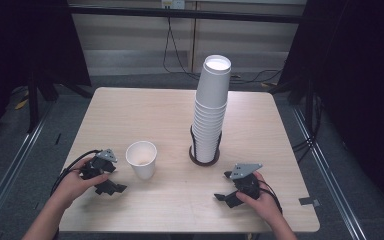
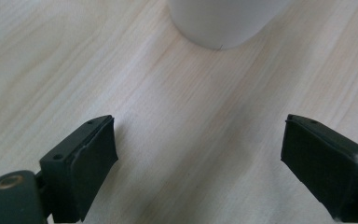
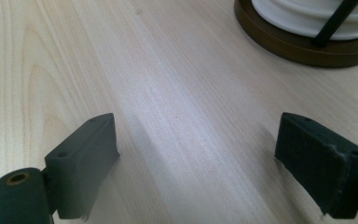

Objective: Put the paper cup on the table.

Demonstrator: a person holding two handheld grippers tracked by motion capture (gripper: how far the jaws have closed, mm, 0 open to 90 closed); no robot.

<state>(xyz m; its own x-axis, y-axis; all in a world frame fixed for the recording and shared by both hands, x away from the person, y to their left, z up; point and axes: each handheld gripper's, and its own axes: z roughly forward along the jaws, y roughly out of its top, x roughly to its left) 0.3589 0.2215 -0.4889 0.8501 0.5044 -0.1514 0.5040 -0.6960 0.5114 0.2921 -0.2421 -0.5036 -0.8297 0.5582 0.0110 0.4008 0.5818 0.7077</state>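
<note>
1. Pale wood grain runs across the tabletop (image 1: 145, 107) in front of you; dark curtains stand at both sides, and cables trail down the wall panel beyond the far edge.
2. Nearest you, your left tool (image 1: 109, 176) rests low on the tabletop in your left hand (image 1: 72, 184); its jaws stand wide apart with nothing between them.
3. Your right tool (image 1: 223, 185) sits near the front right in your right hand (image 1: 257, 197); its jaws are spread wide too, and they grip nothing.
4. Just beside the left tool stands the single paper cup (image 1: 142, 158), upright with its mouth up; the left gripper view shows its base (image 2: 223, 21) ahead of the jaws, apart from them.
5. Farther in, near the middle, the tall cup stack (image 1: 211, 107) rises upright from a brown round holder (image 1: 203, 160) with black rods; the right gripper view shows that holder (image 3: 303, 46) ahead of the jaws, to the right.
</note>
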